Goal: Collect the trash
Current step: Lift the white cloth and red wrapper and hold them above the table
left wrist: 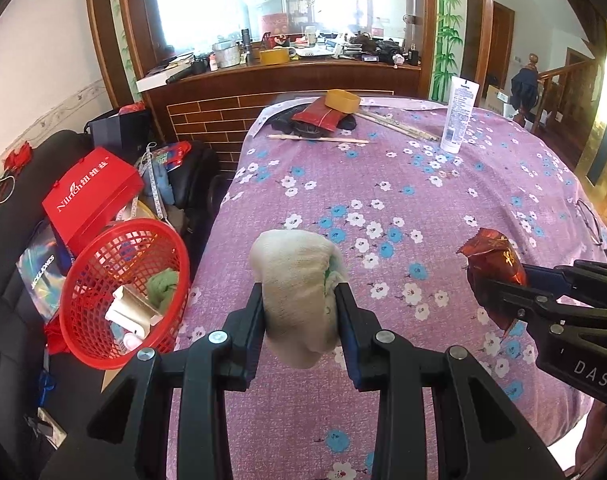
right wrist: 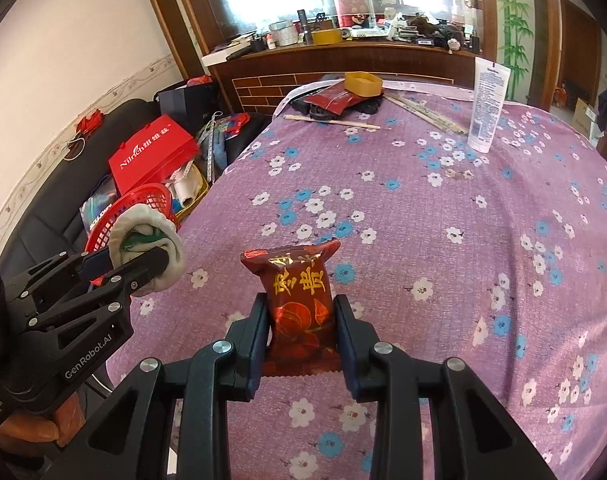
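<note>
L gripper [left wrist: 299,300] clenches rag [left wrist: 295,292]; R gripper [right wrist: 301,320] clenches wrapper [right wrist: 299,300]. Basket [left wrist: 83,320] sits left, off table edge, nearer L.

Wide open floral cloth lay across the middle of the counter [left wrist: 383,184], nothing standing there. At the far edge, clutter blocked the way: a white tube [left wrist: 459,114] upright on the right, chopsticks [left wrist: 317,139] lying flat, a red pouch [left wrist: 317,116] and a yellow tape roll [left wrist: 342,101] bunched together. Off the left edge the red basket [left wrist: 123,292] sat open-topped, partly filled, hemmed in behind by a red box [left wrist: 93,196]. The left tool [left wrist: 299,308] and right tool [left wrist: 499,280], both loaded, hung well apart over the near cloth.
</note>
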Available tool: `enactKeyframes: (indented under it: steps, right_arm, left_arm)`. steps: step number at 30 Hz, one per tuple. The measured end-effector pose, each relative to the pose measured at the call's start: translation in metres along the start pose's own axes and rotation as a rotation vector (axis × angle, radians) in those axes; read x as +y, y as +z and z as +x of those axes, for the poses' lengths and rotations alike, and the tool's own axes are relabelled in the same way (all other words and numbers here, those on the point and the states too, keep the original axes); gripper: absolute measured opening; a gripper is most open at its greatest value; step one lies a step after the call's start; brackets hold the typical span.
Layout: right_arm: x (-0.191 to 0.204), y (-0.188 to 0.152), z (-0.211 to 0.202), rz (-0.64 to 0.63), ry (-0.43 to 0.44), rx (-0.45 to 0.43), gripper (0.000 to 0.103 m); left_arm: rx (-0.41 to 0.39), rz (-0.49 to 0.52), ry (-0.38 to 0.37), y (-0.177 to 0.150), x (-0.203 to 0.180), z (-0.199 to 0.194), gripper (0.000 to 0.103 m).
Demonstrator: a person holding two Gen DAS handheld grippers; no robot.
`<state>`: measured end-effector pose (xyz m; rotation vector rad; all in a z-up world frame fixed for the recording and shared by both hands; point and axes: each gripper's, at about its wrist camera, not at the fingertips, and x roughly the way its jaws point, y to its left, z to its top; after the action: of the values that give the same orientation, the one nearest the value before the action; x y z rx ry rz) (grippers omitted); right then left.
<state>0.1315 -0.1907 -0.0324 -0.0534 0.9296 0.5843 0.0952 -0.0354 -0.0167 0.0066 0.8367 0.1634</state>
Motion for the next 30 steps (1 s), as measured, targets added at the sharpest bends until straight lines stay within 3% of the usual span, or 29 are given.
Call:
enactKeyframes:
  steps: [30]
  right_arm:
    - [-0.0094, -0.0005, 0.0072, 0.005, 0.006, 0.025, 0.035]
  left_arm:
    - [0.022, -0.005, 0.026, -0.0050, -0.0051, 0.0086, 0.033]
